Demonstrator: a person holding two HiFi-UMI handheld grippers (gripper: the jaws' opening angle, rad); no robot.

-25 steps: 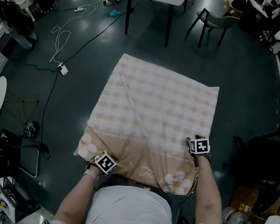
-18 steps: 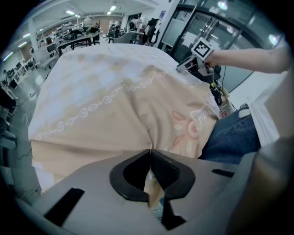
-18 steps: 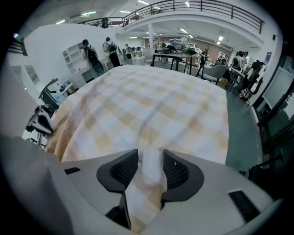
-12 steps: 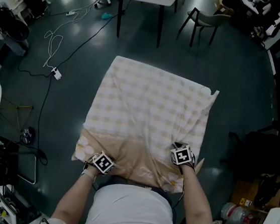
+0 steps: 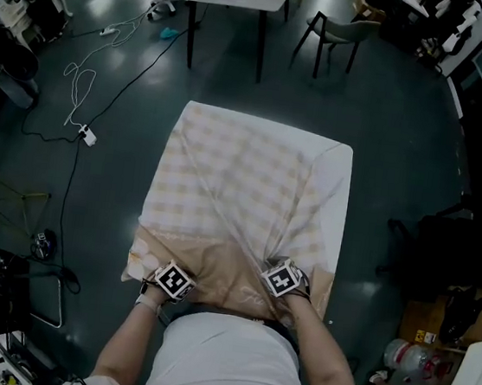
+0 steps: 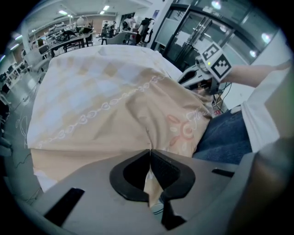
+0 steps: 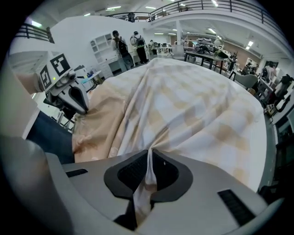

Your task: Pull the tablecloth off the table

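So the left gripper (image 6: 149, 152) has its jaws squeezed tight on the beige flowery hem of the tablecloth (image 5: 243, 179), right by the tabletop's near-left corner. The cloth is spread over the tabletop, with ridges pulled toward the near edge. The right gripper (image 7: 149, 156) has just been closing and now pinches a pale fold at the near edge, right of the middle.

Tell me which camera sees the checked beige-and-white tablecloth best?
The head view: nearly the whole checked beige-and-white tablecloth lies spread out below it. Both gripper views show only part of it, close up and bunched into folds.
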